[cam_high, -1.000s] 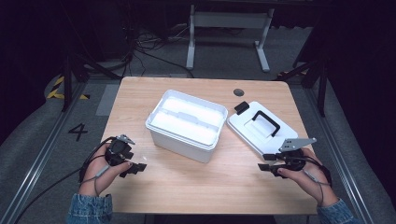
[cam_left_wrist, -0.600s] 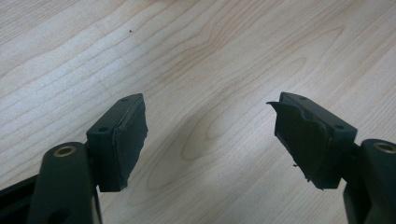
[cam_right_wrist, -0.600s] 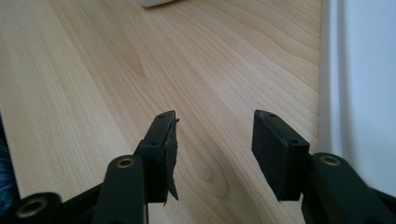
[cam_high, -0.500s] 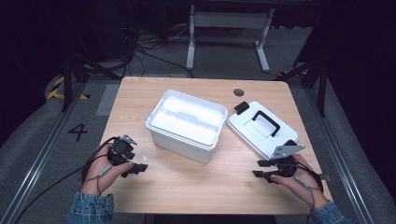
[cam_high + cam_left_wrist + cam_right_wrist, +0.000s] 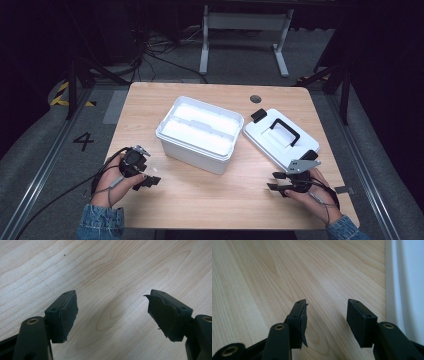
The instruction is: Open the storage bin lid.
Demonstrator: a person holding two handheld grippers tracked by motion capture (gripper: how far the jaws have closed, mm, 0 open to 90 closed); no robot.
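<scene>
Light wooden rectangular table (image 5: 200, 200) with rounded corners, small dark round grommet (image 5: 255, 99) near its far edge. Grey carpeted floor (image 5: 45, 165) all around. Black number 4 marking (image 5: 83, 141) on the floor to the left, yellow-black striped hazard tape (image 5: 62, 95) farther back. Metal floor rails (image 5: 35, 197) run along both sides. White metal frame stand (image 5: 242, 30) behind the table. Tangle of black cables (image 5: 155, 47) on the floor. Far background dark, table evenly lit from above.

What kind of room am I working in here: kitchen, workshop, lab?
Most likely a lab or recording rig, not a home. A bare wooden table stands on grey carpet marked with a painted 4, cables trail behind it, and hazard tape marks the floor.
</scene>
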